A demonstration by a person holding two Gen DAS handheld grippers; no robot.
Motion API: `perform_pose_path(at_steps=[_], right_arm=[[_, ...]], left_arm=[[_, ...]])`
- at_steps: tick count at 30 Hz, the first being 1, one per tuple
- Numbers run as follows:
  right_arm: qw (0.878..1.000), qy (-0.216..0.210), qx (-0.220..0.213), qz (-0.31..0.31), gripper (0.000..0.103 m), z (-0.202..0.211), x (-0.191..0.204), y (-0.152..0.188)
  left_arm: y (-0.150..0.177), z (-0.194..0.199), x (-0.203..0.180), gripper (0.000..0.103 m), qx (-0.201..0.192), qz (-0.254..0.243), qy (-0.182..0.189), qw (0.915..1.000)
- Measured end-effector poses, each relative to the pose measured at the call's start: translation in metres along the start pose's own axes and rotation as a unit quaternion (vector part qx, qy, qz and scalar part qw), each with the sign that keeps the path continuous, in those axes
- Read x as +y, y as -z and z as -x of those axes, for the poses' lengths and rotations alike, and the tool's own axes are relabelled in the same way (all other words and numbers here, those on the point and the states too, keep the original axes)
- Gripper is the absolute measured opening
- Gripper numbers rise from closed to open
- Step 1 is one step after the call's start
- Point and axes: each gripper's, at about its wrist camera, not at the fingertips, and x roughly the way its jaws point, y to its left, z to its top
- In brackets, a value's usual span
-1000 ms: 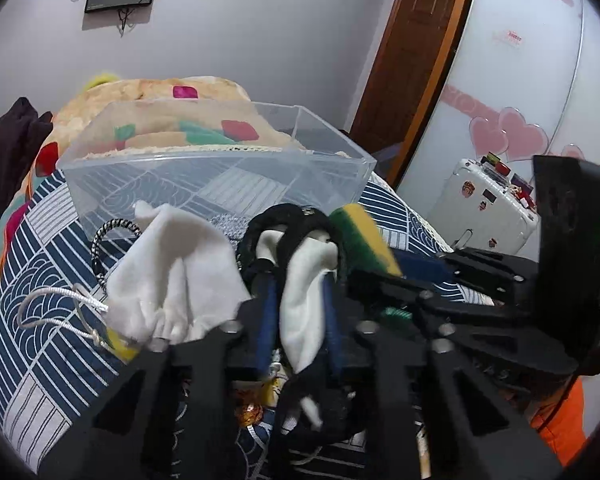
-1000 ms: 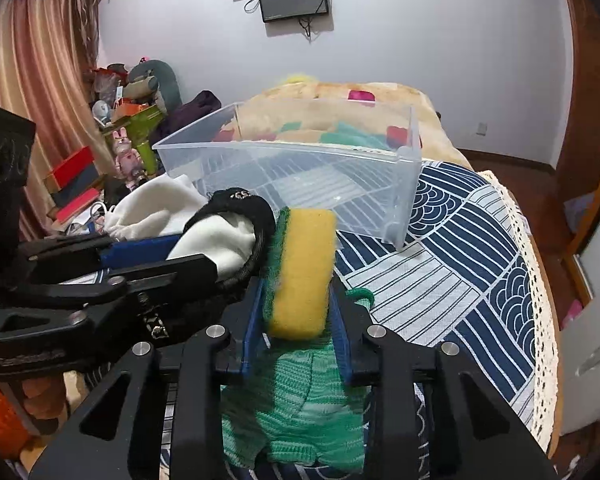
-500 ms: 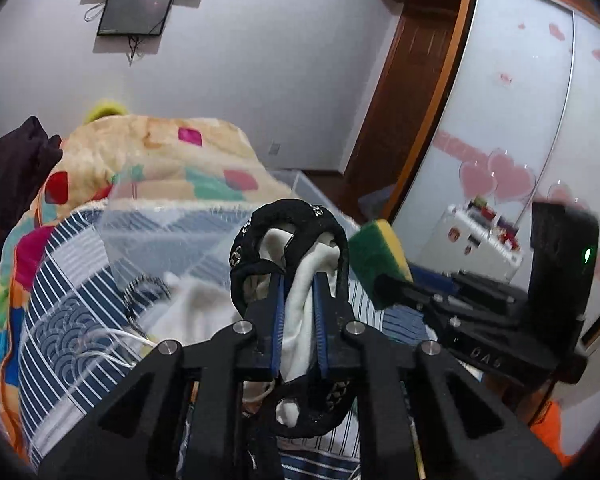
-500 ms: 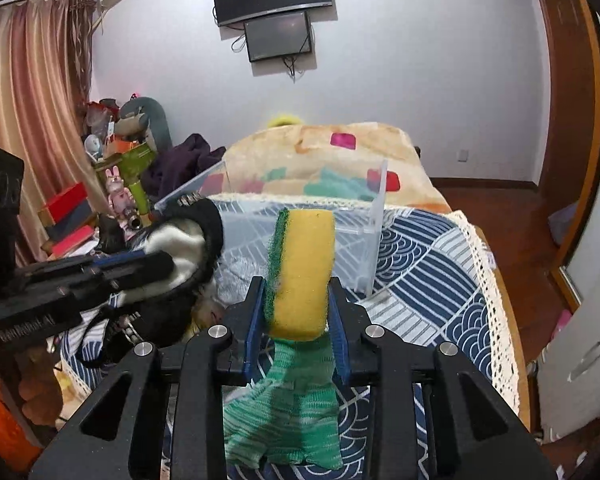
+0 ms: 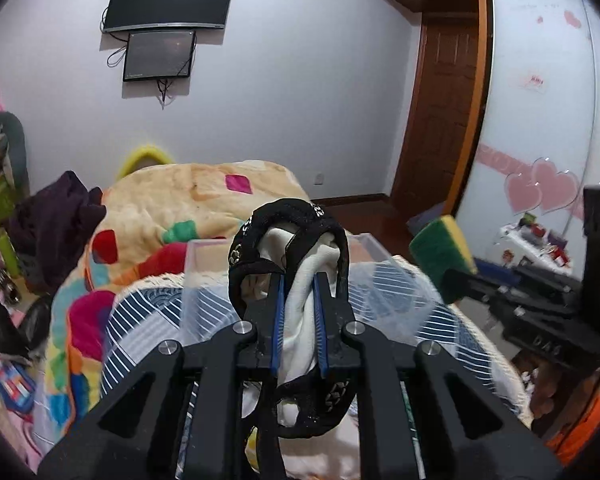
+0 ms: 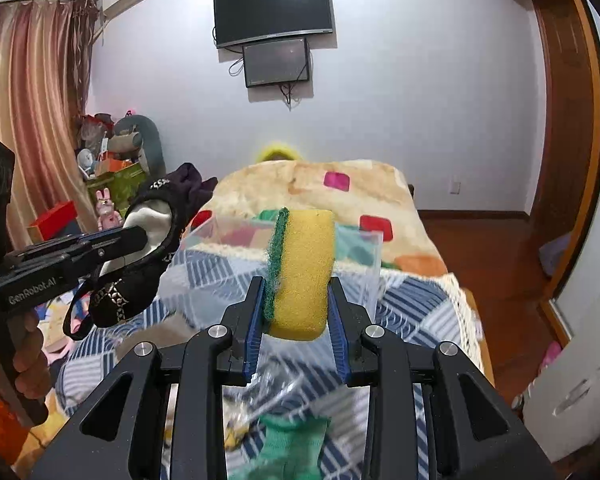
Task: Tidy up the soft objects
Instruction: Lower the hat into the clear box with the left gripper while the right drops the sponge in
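White cloth [image 5: 300,316] pinched in left tongs [image 5: 299,280], sponge [image 6: 302,272] in right tongs [image 6: 300,284]

We note a yellow sponge [image 6: 305,270] with green scouring face, beside it a white cloth [image 5: 302,304] trimmed in black, white-patterned banding; behind it, a clear bin [image 6: 364,256] on navy-and-white geometric bedding [image 6: 416,300].

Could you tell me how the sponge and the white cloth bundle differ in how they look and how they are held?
The sponge is a stiff yellow block with a green scouring face; the cloth bundle is limp white fabric ringed by black bands. The sponge stands upright in the right gripper; the bundle droops below the left gripper. Both are pinched and lifted before the clear bin.
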Motion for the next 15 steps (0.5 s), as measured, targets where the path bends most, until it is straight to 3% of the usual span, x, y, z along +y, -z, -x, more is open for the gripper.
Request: perform_pose_path(at_steps=[8,15], right_arm=[[0.999,0.009,0.027,0.015,0.027,-0.04,0.005,-0.018],[0.996,0.011,0.092,0.018,0.027,-0.082,0.002,-0.014]], left_arm=[[-0.017,-0.047,0.019,0.013,0.038,-0.001,-0.021,0.999],[-0.015,-0.095,0.03,0.013,0.092,0.004,-0.02,0.9955]])
